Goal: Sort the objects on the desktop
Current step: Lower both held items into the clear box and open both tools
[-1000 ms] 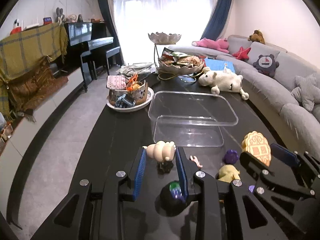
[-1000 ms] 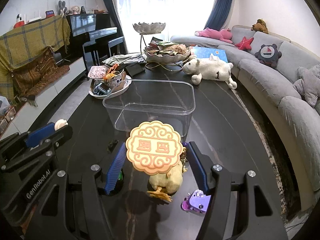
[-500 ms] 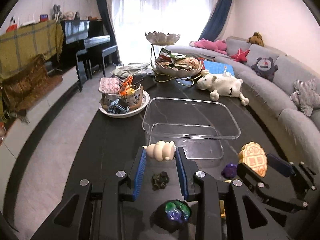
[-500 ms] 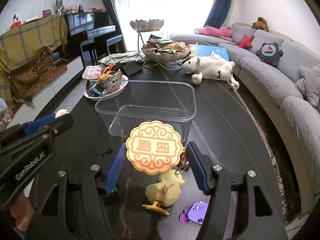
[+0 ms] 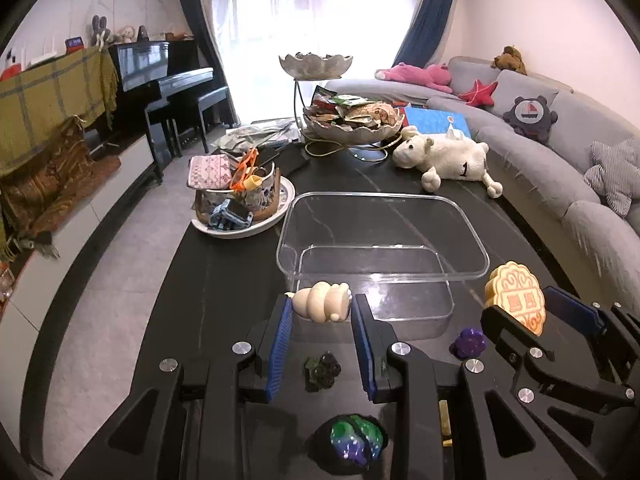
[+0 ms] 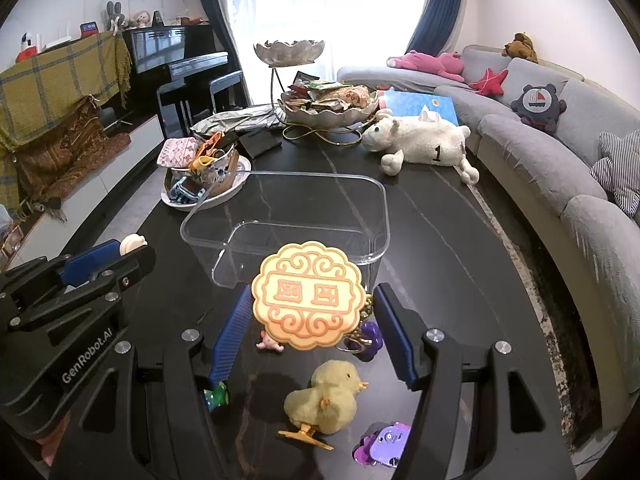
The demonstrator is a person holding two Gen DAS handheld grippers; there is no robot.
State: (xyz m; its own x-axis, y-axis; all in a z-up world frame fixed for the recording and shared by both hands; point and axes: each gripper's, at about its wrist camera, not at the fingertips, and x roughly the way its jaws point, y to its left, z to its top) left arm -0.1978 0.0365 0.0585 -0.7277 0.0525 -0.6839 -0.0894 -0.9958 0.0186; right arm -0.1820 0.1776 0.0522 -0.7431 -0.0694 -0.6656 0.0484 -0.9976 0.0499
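Nearest my left tongs, a dark green-and-purple lump lies on the black tabletop, too blurred to name, with a small dark cluster just beyond it. Those tongs are narrowed on a cream ridged toy, held short of the clear plastic tub. My right tongs clamp a round orange mooncake-shaped disc, which hides the tub's near wall. Below the disc stands a fuzzy yellow chick; a purple toy is partly cut off by a finger. Beyond the tub lies a white plush sheep.
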